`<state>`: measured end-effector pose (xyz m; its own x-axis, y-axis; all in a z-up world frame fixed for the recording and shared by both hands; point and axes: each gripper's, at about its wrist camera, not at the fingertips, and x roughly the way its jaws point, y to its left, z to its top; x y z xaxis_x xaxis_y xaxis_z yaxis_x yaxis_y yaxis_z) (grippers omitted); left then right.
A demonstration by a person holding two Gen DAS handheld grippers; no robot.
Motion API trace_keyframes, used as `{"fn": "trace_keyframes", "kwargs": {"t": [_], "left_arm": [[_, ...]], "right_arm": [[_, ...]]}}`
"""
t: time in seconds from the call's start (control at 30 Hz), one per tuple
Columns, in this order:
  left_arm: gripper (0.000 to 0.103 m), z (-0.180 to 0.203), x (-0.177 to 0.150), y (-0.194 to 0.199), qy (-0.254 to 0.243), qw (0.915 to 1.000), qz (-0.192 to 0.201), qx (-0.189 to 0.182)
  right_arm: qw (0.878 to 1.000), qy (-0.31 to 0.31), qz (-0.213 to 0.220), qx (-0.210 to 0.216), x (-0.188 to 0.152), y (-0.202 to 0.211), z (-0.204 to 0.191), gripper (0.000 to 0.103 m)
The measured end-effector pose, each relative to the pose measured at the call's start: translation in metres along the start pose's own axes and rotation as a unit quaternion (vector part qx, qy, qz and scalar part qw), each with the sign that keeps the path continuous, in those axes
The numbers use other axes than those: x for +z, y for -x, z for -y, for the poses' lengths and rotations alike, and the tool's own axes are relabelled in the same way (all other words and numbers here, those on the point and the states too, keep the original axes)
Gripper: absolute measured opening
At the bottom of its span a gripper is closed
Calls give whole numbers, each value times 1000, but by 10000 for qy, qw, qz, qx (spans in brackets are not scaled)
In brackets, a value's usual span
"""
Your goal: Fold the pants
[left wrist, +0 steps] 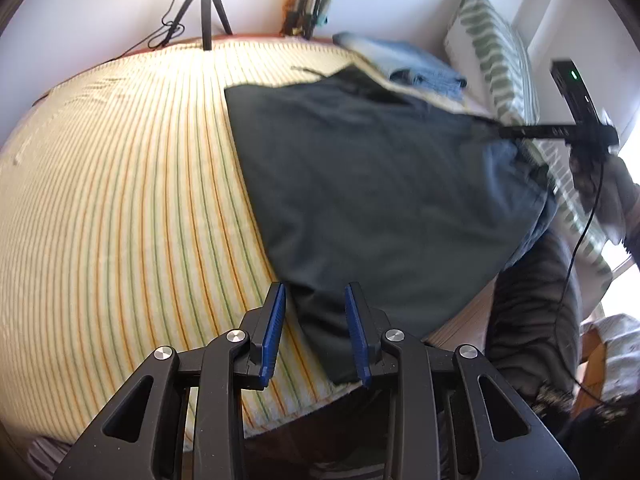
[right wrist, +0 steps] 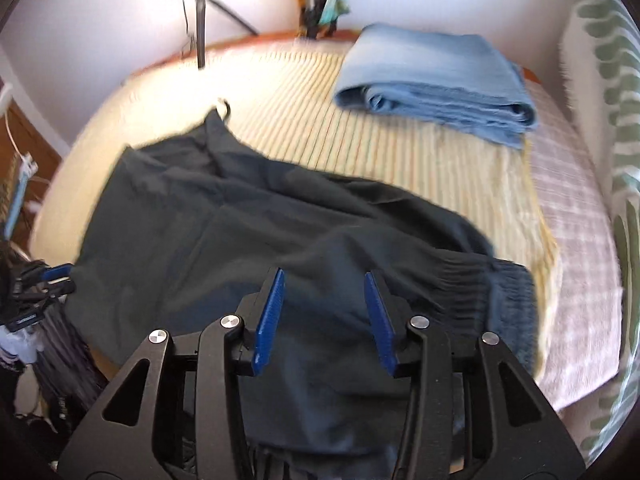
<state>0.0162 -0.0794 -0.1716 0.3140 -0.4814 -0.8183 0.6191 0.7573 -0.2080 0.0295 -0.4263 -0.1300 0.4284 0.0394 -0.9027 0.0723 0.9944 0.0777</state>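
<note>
Dark navy fabric pants (left wrist: 380,184) lie spread flat on the yellow striped bedspread (left wrist: 120,200), elastic waistband at the right side in the right wrist view. Left gripper (left wrist: 316,292) hangs over the near corner of the pants, blue pads apart, nothing pinched. Right gripper (right wrist: 325,280) sits above the waistband area, jaws apart, no cloth between them. Folded light-blue jeans (right wrist: 436,76) rest farther back on the bed, apart from the pants. Black tripod (left wrist: 206,4) stands at the far edge.

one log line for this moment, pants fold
stage: fold pending | dark pants spread on striped bed cover | left gripper open | right gripper open | folded blue cloth aside
</note>
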Motion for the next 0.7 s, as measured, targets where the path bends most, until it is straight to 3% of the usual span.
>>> {"fn": "trace_keyframes", "kwargs": {"t": [0.13, 0.27, 0.37, 0.47, 0.6, 0.7], "left_arm": [[29, 8, -5, 1, -238, 9995, 69, 193], [38, 0, -3, 11, 92, 9996, 221, 137], [44, -9, -3, 17, 458, 9984, 320, -110], [44, -12, -5, 13, 671, 9970, 308, -249], [44, -14, -7, 9, 874, 9944, 333, -500], [41, -15, -11, 8, 1003, 9922, 357, -640]], "right_arm": [[9989, -261, -346, 177, -4, -29, 5, 44], [9987, -166, -490, 26, -5, -42, 2, 44], [9990, -204, -369, 157, 2, -30, -8, 44], [9985, -32, -202, 500, 16, -14, -37, 44], [9933, 315, -107, 1105, 36, 1, -93, 56], [9879, 624, -148, 1413, 48, 3, -140, 57]]}}
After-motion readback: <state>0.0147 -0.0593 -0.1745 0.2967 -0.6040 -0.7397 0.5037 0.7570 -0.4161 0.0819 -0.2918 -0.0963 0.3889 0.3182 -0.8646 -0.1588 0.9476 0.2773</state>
